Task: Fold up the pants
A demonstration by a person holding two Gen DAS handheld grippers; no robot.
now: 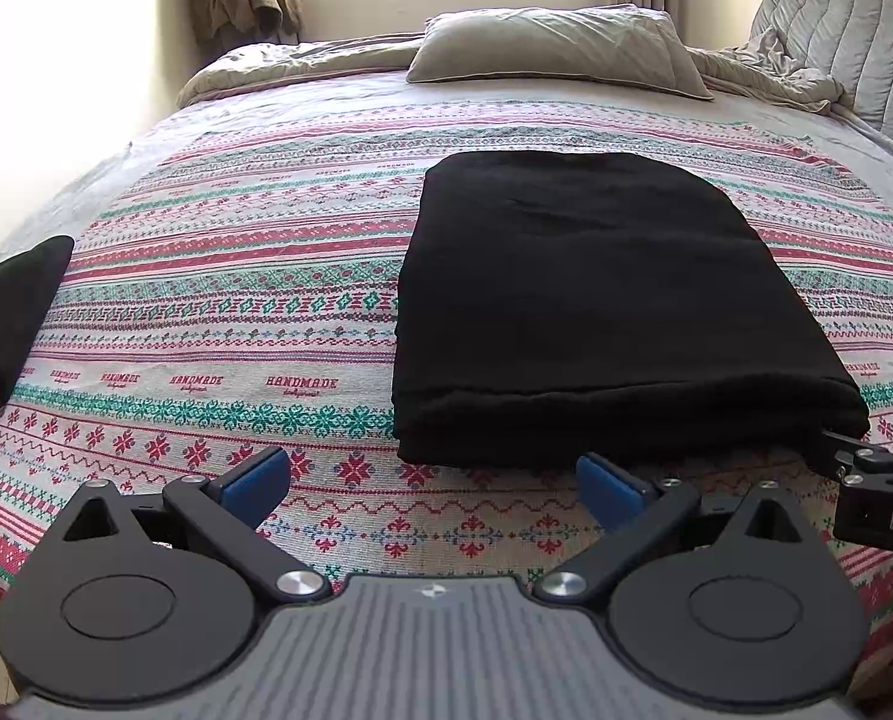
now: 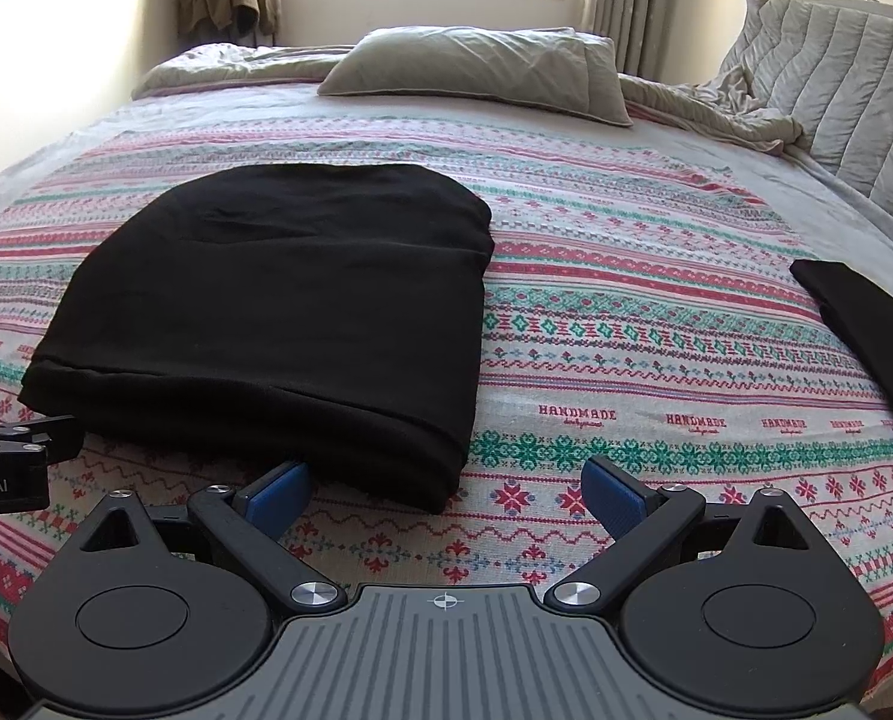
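Note:
The black pants lie folded into a thick rectangle on the patterned bedspread; they also show in the right wrist view. My left gripper is open and empty, just short of the fold's near edge. My right gripper is open and empty, its left blue pad at the fold's near right corner. The right gripper shows at the right edge of the left wrist view; the left gripper body shows at the left edge of the right wrist view.
Another folded black garment lies at the bed's left side, and one at the right. A grey pillow and rumpled duvet lie at the bed's far end. A padded headboard stands at right.

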